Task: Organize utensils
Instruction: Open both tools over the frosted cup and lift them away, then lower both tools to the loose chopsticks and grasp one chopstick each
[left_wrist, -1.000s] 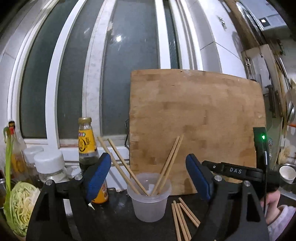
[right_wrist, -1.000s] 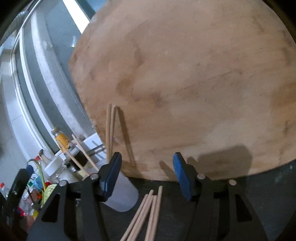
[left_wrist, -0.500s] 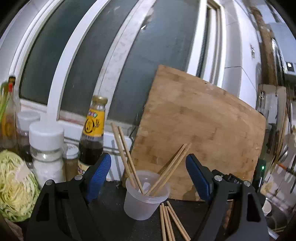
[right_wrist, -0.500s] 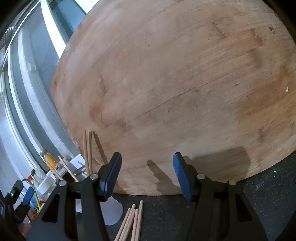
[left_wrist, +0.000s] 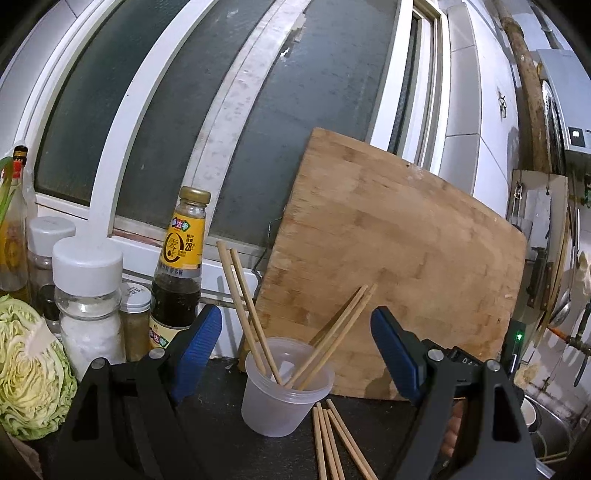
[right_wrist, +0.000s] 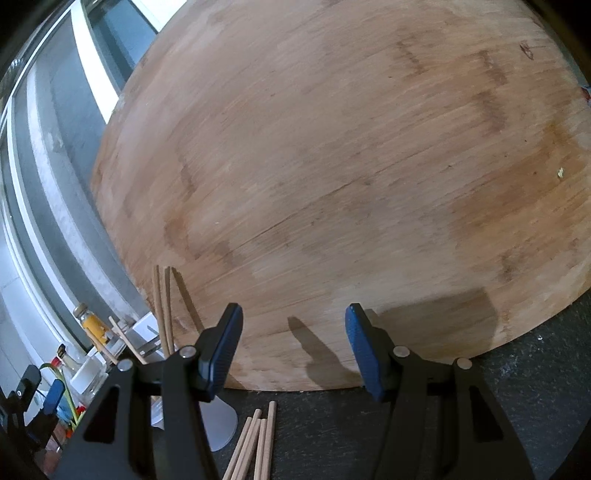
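A clear plastic cup (left_wrist: 286, 391) stands on the dark counter with several wooden chopsticks (left_wrist: 251, 314) leaning out of it. More loose chopsticks (left_wrist: 332, 443) lie flat on the counter just in front of the cup. My left gripper (left_wrist: 295, 343) is open, its blue pads either side of the cup and short of it. In the right wrist view the right gripper (right_wrist: 293, 350) is open and empty, facing the cutting board, with the loose chopsticks (right_wrist: 256, 439) below it and the cup (right_wrist: 219, 422) at its lower left.
A large wooden cutting board (left_wrist: 399, 266) leans against the window behind the cup. A sauce bottle (left_wrist: 181, 273), white-lidded jars (left_wrist: 88, 299) and a cut cabbage (left_wrist: 29, 373) crowd the left. A sink edge (left_wrist: 550, 432) is at the right.
The left view has rolled and shifted, so the board now looks tilted and the jars and cabbage show more. The right gripper moved in toward the board. Neither gripper's opening has changed.
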